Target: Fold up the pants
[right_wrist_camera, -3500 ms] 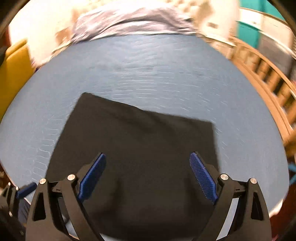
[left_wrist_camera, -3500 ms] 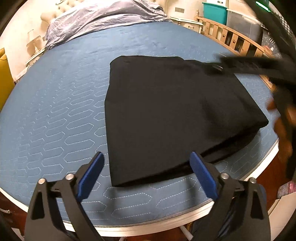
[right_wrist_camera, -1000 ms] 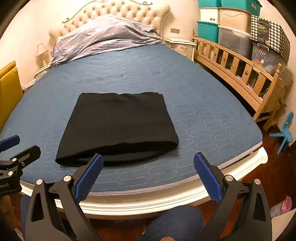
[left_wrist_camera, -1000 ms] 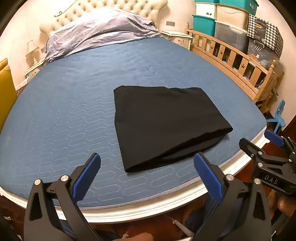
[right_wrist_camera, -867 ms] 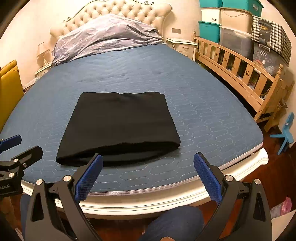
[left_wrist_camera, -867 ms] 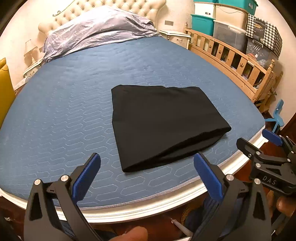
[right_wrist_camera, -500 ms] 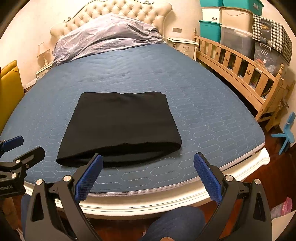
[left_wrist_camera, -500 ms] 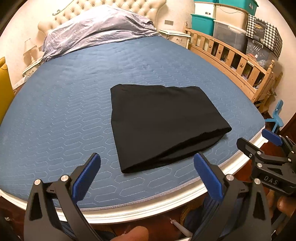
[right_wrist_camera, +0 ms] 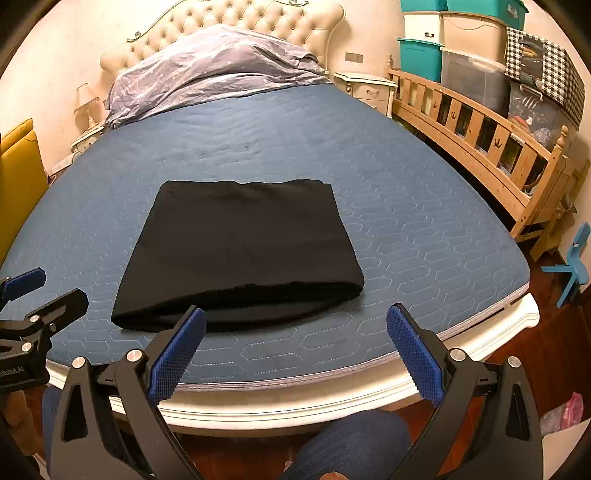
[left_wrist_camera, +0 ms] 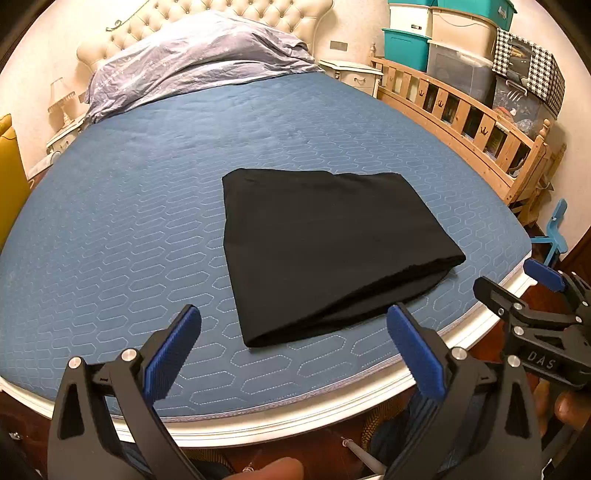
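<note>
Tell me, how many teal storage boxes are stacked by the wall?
2 that I can see clearly: one teal box beside the wooden rail, and one teal box on top of the stack at the frame's upper edge. More may be cut off or hidden behind.

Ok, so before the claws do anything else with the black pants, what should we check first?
1. Pants folded into one neat block: ok.
2. Pants fully on the blue bed, not hanging off the edge: ok.
3. Left claw open and holding nothing: ok.
4. Right claw open and holding nothing: ok.
5. Both claws back off the pants, near the foot of the bed: ok.
6. Layers inside the fold lying flat: cannot tell, only the near rounded edge shows.
</note>
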Demonstrator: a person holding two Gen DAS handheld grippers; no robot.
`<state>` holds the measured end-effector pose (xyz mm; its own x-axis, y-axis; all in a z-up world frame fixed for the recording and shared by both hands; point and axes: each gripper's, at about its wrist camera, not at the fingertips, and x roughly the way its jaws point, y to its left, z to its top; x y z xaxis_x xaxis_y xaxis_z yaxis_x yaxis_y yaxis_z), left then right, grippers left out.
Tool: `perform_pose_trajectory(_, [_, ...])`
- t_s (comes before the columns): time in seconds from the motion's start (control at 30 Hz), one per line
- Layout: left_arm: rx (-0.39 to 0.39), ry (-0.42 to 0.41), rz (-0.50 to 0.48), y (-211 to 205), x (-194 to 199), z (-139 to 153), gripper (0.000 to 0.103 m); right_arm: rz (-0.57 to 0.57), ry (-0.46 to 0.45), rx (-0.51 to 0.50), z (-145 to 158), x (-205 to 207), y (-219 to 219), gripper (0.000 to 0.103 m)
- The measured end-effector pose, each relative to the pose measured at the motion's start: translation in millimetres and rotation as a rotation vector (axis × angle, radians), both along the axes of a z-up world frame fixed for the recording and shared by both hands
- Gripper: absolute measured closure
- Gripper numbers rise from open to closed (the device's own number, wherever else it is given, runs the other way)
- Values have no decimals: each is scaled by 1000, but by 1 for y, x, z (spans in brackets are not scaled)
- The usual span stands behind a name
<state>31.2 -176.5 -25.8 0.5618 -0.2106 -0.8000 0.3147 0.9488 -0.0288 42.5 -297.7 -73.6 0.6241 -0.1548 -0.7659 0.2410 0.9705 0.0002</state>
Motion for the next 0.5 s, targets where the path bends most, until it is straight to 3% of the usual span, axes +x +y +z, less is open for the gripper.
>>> perform_pose_trajectory(0.5, [0,2,0,-1,1,0,2,1,3,-3,-2,0,1,8])
